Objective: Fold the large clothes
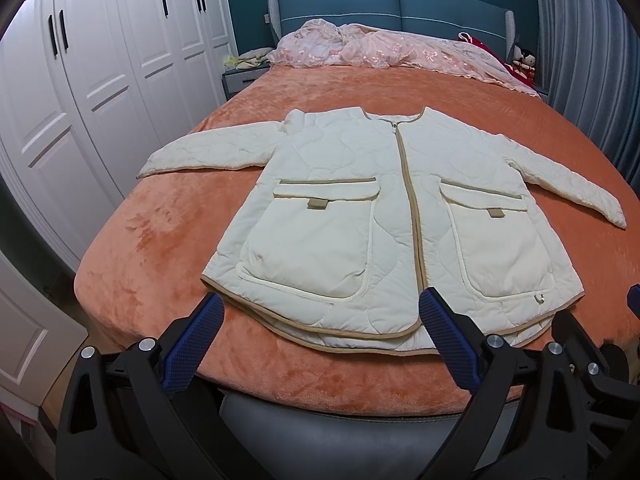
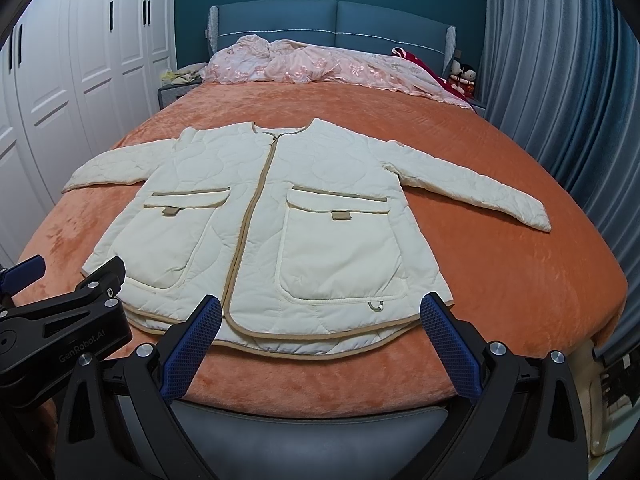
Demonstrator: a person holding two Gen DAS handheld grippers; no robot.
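jacket (image 1: pixel 360 216) first: it lies face up and zipped on the orange bed (image 1: pixel 160 248), filling the centre of both frames, sleeves spread toward the left and right edges, hem nearest you at the lower middle. nothing is folded yet, so you are at the opening step, judging by how flat it lies.

your left tool (image 1: pixel 320 312) hangs just short of the hem with its blue pads spread wide and nothing between them. your right tool (image 2: pixel 320 312) does the same in the right wrist view, also spread and empty, low in the frame over the hem's right half.

to start well, go for a sleeve rather than the hem: the left sleeve (image 1: pixel 208 152) sits at mid left, the right sleeve (image 2: pixel 480 192) at mid right. pinch near the cuff, taking both layers, and lift only enough to clear the plush blanket, which will likely drag. lay the sleeve across the chest pockets, keeping the shoulder seam as the crease. the quilting looks springy, so press the fold flat before letting go.
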